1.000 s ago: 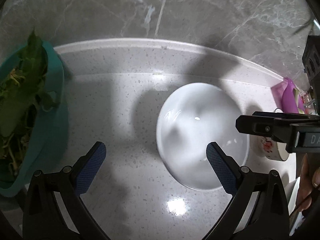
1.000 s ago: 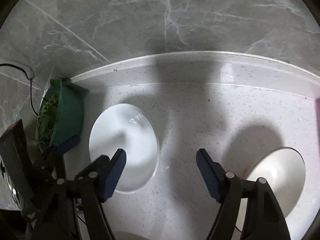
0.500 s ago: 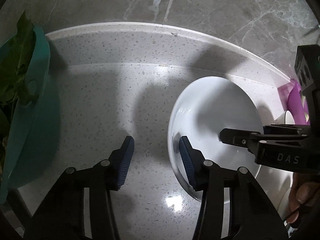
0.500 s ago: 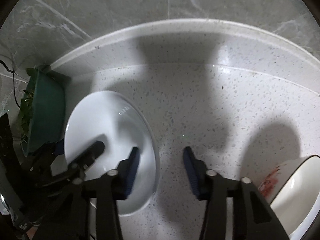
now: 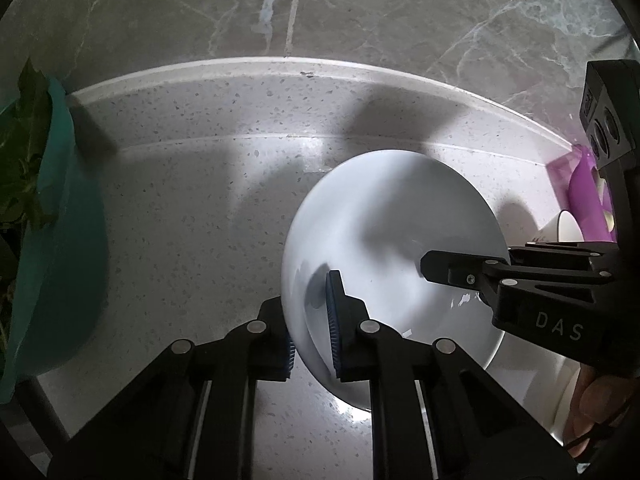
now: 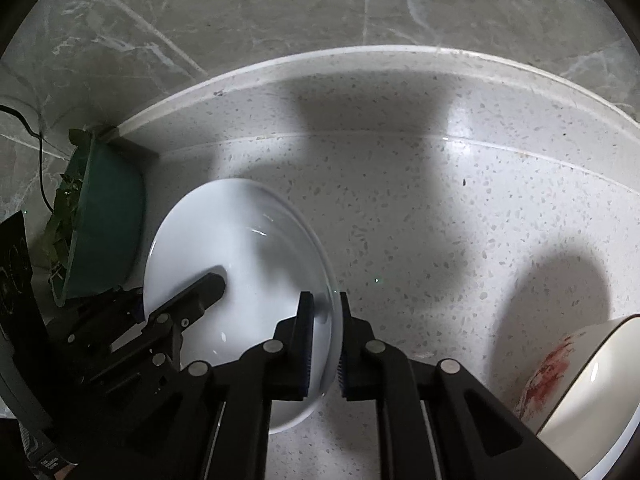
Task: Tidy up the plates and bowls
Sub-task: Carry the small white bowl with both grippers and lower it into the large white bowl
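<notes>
White bowl [image 5: 392, 256] sits on the speckled bench [image 5: 192, 216], gripped at two opposite points of its rim.

1. Left gripper [image 5: 310, 320]: jaws clamped together on the near-left rim, one pad inside the wall, one outside. Right gripper [image 6: 324, 344]: jaws clamped on the right rim in the same manner.
2. Hazard, slip. The glazed wall is smooth and curves away from the flat pads, so contact is probably narrow. An uneven lift, one side rising first, could tilt the bowl and let the rim slide out of one gripper.
3. Hazard, opposing pull. If the two hands drift apart or twist, the rim bears the load; a chip or a sudden release is possible.
4. Hazard, collision to the right. A second bowl with a red pattern [image 6: 588, 384] stands near; a swing that way may strike it.
5. Hazard, collision to the left. A green basin [image 6: 104, 224] holding leaves [image 5: 20, 152] stands near the bowl's far-left side.
6. Beyond, the bench ends at a raised lip against the marble wall [image 5: 360, 16], limiting forward travel.
</notes>
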Tool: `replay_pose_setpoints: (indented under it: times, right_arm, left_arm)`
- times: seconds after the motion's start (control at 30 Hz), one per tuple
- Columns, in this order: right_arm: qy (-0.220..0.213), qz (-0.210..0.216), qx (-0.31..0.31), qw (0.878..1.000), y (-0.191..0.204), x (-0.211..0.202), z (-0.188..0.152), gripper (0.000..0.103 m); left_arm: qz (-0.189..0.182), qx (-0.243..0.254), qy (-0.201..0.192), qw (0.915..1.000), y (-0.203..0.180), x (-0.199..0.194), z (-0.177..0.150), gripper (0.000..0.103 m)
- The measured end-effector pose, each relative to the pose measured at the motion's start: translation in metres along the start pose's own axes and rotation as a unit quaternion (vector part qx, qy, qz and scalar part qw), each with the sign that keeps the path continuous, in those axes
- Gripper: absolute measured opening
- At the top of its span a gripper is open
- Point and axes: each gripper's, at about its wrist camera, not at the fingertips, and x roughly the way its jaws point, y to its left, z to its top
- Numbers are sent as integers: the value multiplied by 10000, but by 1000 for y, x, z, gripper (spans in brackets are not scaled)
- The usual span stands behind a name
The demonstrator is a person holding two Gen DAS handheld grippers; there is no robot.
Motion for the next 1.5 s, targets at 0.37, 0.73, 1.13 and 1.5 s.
replay_pose_setpoints:
  times: [0.37,0.73,1.13,1.5]
  right_arm:
    - [-315,115,35,9994,-4,-53,-22,12]
    - [-661,224,-16,9976,-30,-122,-92,12]
    - [-896,324,59,9954,-152,-207,-219,13]
    - [-594,264,474,9968,-250,-213,-303,13]
  left_arm:
    - [-118,316,-215,9992,-39,-60,-13,12]
    - [-251,745,-434,9960,-128,-123,-60,12]
    - [-716,926,-205,9929,-320,-146,-202,15]
    - [-653,1261,255,9895,-428,-116,-288,15]
